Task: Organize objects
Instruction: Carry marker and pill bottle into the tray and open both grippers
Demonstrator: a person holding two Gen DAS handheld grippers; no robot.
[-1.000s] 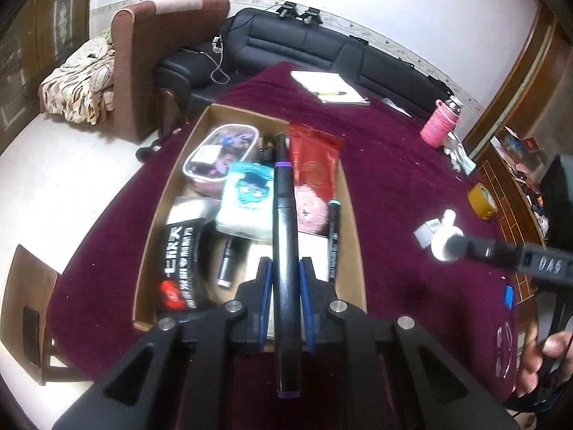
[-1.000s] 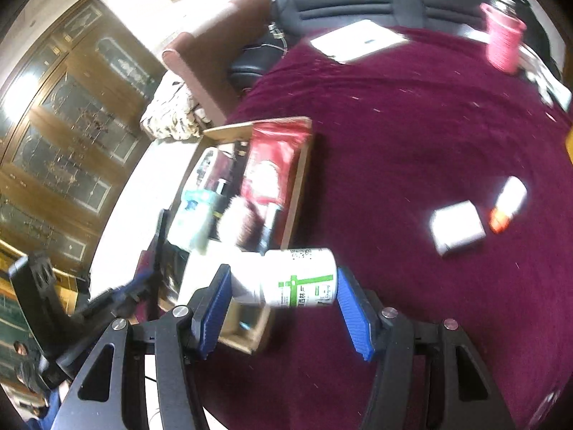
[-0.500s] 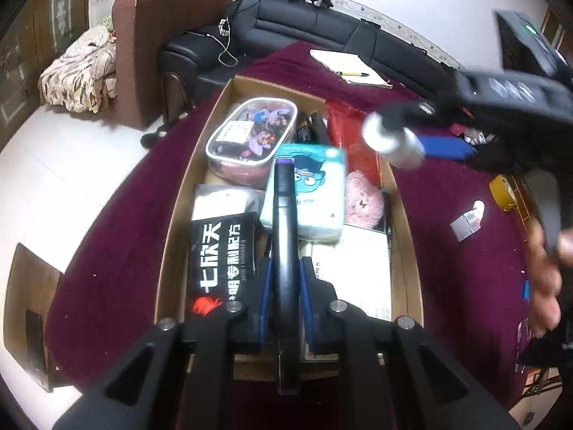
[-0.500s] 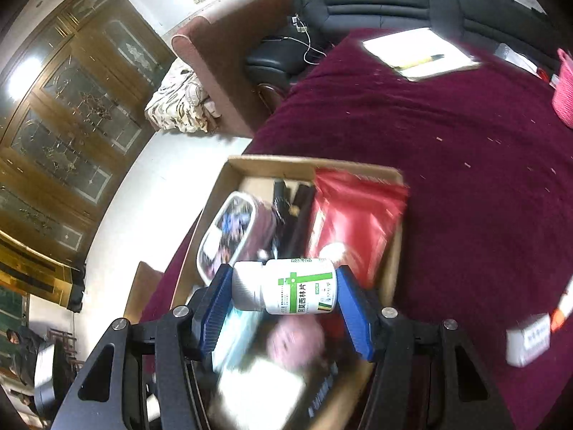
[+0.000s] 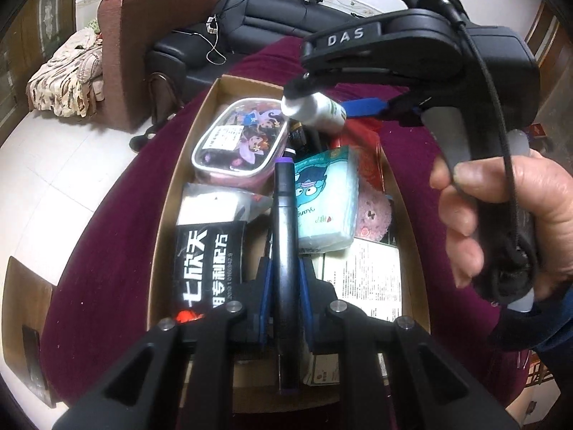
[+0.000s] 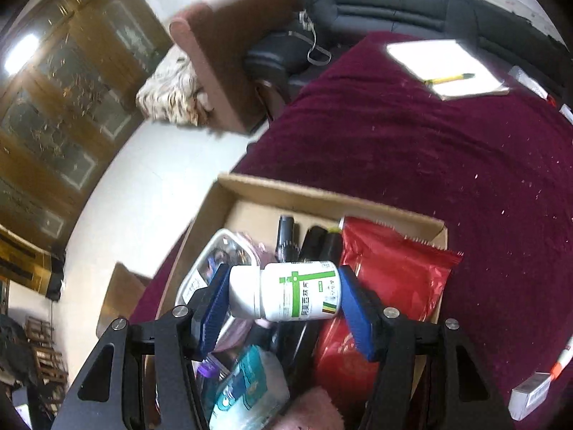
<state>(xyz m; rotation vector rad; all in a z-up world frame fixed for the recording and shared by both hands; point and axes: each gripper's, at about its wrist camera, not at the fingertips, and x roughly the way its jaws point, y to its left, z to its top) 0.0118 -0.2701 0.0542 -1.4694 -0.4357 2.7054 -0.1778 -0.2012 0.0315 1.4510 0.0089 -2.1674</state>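
White pill bottle (image 6: 286, 295), green cross label, lies sideways clamped in right gripper (image 6: 283, 304), held above far end of cardboard box (image 6: 322, 197) on maroon tabletop (image 6: 465, 165). Left gripper (image 5: 285, 286) clamped on dark marker (image 5: 284, 236), purple-tipped, pointing lengthwise over box contents. Right hand (image 5: 501, 222) wraps the right gripper's handle.

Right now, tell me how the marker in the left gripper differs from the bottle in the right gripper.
The marker is dark, long and slim; the bottle is white, short and stout. The marker lies along the left gripper's fingers; the bottle lies crosswise in the right gripper. Both are clamped above the cardboard box.
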